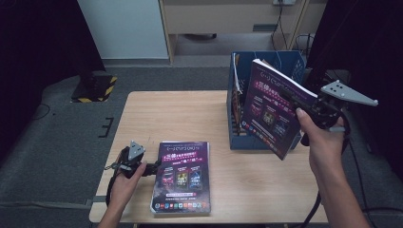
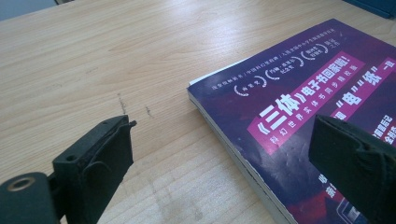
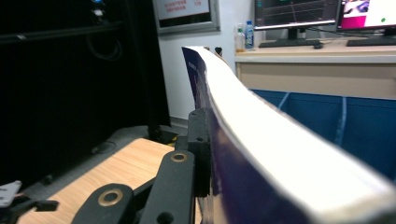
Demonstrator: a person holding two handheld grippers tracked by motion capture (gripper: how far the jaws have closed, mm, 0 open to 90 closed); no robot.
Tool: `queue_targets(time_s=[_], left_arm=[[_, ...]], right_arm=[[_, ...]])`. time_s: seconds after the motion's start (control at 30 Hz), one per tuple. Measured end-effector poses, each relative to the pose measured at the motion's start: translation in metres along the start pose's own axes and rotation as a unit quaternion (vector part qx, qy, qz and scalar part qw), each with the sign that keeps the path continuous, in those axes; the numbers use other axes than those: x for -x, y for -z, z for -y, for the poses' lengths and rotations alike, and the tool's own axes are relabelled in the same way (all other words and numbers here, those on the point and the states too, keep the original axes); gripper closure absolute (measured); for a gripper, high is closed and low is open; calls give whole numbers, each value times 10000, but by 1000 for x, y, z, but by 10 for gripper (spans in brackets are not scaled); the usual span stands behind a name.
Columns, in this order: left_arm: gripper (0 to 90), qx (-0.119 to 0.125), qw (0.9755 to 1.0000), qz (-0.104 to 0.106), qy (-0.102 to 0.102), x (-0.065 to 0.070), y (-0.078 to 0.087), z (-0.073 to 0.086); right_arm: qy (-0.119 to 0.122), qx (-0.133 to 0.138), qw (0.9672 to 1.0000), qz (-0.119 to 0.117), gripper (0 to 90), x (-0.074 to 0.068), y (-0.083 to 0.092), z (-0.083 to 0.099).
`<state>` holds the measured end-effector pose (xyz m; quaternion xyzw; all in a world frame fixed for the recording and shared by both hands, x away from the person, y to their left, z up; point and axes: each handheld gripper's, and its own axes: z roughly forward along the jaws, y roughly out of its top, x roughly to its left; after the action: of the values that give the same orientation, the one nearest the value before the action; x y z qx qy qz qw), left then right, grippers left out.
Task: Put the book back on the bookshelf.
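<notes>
A purple paperback book (image 1: 182, 178) lies flat on the wooden table (image 1: 180, 114) near the front edge. My left gripper (image 1: 154, 167) rests at its left edge, open. In the left gripper view, the left gripper (image 2: 224, 123) has one jaw over bare wood and the other over the book's (image 2: 289, 102) cover. A second purple book (image 1: 271, 109) is held upright and tilted in the air in front of a blue file box (image 1: 252, 142). My right gripper (image 1: 290, 97) is shut on its right edge. In the right gripper view one finger (image 3: 200, 140) presses the held book's (image 3: 280, 154) cover, and the other is hidden behind the pages.
The blue file box stands at the table's back right with dividers inside. Bare wood (image 2: 93, 56) spreads left of the lying book and behind it. Dark curtains hang on both sides, and a cabinet (image 1: 228, 19) stands beyond the table.
</notes>
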<state>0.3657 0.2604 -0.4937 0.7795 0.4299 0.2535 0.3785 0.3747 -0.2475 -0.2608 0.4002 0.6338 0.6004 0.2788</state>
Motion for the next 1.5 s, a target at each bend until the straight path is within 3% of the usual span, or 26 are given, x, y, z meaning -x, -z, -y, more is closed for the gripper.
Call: queue_targets(time_s=[0.27, 0.73, 1.5], left_arm=[[56, -1, 10000, -5, -15, 0, 0, 0], [56, -1, 10000, -15, -65, 1, 0, 0], [56, 13, 9999, -25, -98, 1, 0, 0]], right_arm=[[19, 36, 9994, 346, 822, 7, -5, -3], [-78, 100, 9954, 947, 820, 20, -23, -6], [-1, 120, 9893, 1452, 820, 28, -46, -8]])
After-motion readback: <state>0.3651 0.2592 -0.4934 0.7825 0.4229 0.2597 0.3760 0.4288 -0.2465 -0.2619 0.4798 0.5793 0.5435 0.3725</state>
